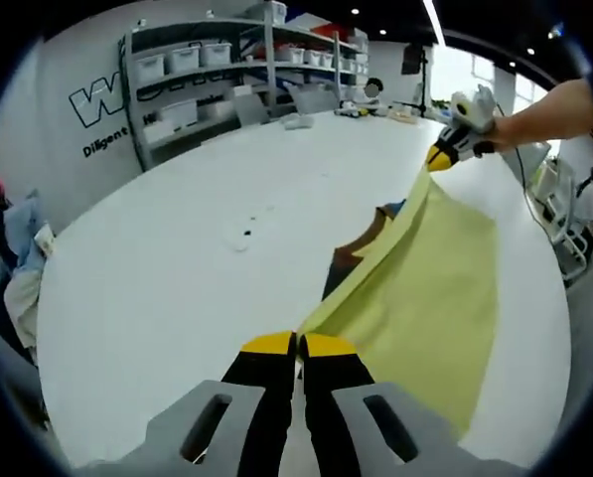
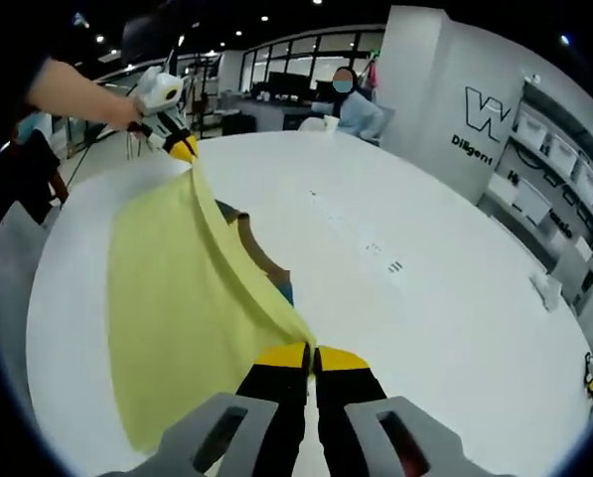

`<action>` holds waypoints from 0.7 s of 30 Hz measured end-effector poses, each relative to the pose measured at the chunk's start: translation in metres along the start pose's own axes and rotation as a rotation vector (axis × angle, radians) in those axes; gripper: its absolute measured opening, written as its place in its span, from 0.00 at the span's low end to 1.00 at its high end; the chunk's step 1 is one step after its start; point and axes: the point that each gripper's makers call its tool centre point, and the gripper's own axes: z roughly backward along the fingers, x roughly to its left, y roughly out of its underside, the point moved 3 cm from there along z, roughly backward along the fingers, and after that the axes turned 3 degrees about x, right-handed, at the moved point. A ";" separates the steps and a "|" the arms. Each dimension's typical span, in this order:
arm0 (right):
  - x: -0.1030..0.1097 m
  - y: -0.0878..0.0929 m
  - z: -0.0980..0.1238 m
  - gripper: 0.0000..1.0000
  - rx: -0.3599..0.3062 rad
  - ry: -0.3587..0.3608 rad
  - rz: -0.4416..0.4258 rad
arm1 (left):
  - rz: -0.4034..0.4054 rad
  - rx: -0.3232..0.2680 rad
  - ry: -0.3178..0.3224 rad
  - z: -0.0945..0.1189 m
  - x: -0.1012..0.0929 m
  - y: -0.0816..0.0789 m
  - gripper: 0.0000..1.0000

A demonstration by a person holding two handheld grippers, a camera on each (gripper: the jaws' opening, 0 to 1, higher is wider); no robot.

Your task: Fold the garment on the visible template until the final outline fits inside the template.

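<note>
left gripper view: the left gripper rises from the bottom with its yellow-tipped jaws pressed together on one corner of a pale yellow garment. the cloth is lifted off a large white table and stretches taut along its top edge up to the right gripper, which a person's hand holds above the far right part of the table, its jaws pinching the other corner. below that edge the garment hangs and drapes down toward the table's right edge. a darker brown and blue piece shows just behind the yellow cloth; i cannot tell what it is. shelves with white bins stand beyond the table's far edge. in the right gripper view the right gripper pinches the same yellow garment, with the left gripper pinching its far corner.
</note>
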 end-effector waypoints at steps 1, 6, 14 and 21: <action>-0.001 0.001 -0.002 0.00 0.008 0.000 -0.009 | 0.002 0.002 0.001 -0.001 0.000 0.000 0.01; -0.003 0.003 -0.007 0.00 0.026 0.009 -0.034 | 0.034 0.005 -0.001 -0.005 0.004 -0.003 0.01; -0.005 0.007 -0.015 0.00 0.052 0.020 -0.068 | 0.101 0.018 0.000 -0.015 0.009 0.001 0.01; -0.008 0.009 -0.022 0.00 0.075 0.034 -0.111 | 0.172 0.023 -0.011 -0.022 0.014 0.004 0.01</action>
